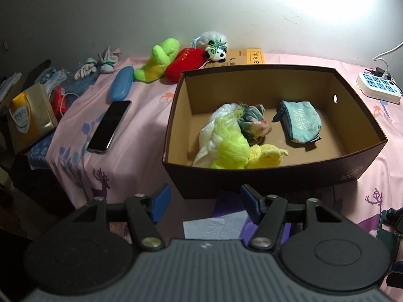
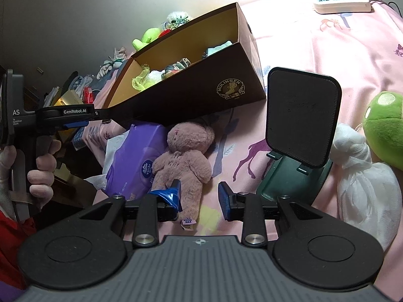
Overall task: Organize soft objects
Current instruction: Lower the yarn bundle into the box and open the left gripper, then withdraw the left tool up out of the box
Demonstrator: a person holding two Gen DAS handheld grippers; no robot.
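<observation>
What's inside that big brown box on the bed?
The brown box holds a teal zip pouch, a neon-yellow mesh cloth, a white cloth, a yellow fuzzy piece and a dark flowered bundle. Anything beneath that pile is hidden.

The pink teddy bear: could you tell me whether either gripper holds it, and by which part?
Not held. The right gripper stands open around the legs of the pink teddy bear, its pads not closed on them. The left gripper is empty.
</observation>
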